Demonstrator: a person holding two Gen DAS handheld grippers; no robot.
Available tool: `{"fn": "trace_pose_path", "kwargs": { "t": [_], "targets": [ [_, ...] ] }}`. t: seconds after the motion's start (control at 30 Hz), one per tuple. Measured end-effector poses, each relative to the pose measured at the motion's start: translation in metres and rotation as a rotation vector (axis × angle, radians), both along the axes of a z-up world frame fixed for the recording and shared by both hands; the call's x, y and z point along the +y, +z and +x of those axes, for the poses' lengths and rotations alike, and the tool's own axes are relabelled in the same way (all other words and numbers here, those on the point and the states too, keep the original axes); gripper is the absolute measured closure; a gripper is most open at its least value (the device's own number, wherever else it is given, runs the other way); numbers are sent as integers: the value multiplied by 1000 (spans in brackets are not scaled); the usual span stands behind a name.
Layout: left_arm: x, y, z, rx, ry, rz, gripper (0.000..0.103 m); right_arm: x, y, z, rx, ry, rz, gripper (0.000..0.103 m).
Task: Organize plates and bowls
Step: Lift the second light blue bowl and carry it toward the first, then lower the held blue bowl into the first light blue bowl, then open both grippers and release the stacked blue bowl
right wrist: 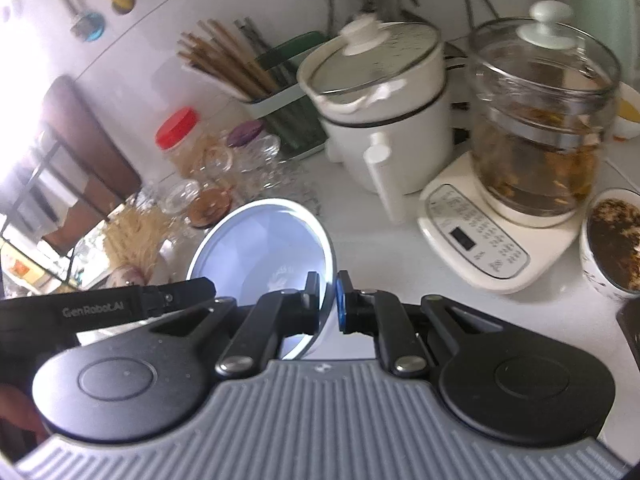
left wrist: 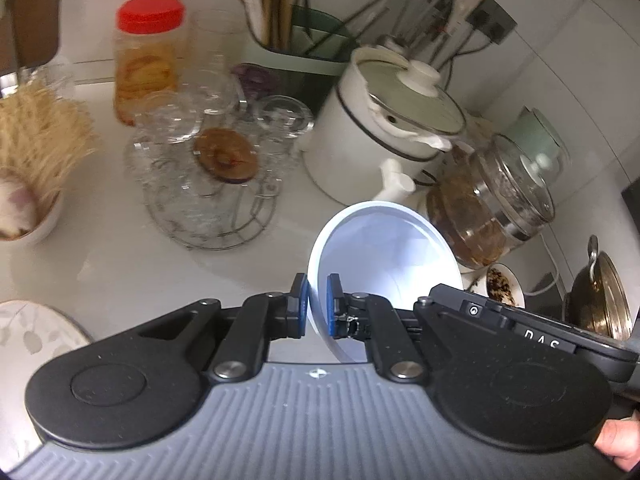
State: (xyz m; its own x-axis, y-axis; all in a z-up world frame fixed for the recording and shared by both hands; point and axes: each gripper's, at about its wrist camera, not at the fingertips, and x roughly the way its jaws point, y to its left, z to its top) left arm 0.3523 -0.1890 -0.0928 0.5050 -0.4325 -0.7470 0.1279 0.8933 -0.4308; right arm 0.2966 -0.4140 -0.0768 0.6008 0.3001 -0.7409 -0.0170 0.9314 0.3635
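Note:
A white bowl (left wrist: 384, 252) with a pale blue sheen hangs above the white counter, held from both sides. My left gripper (left wrist: 318, 304) is shut on its left rim, one blue pad inside the wall and one outside. In the right wrist view the same bowl (right wrist: 260, 244) shows its inside, and my right gripper (right wrist: 329, 300) is shut on its right rim. The other gripper's black body (right wrist: 120, 306) reaches in from the left there. A leaf-patterned plate (left wrist: 32, 332) lies at the counter's near left.
Behind stand a white pot with glass lid (left wrist: 384, 120), a glass kettle of brown tea (right wrist: 540, 120) on its white base, a wire rack of glasses (left wrist: 208, 172), a red-capped jar (left wrist: 148, 56), a chopstick holder (right wrist: 248, 76), and a bowl of dark food (right wrist: 612, 240).

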Motion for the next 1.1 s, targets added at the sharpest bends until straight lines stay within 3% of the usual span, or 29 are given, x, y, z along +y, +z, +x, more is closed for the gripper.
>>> {"fn": "trace_pose_path", "kwargs": {
  "t": [0.53, 1.1],
  "targets": [
    [63, -20, -36, 93, 182, -1, 93, 58, -19, 6, 103, 199, -6, 91],
    [84, -65, -48, 215, 248, -22, 93, 81, -53, 9, 225, 282, -37, 90]
  ]
}}
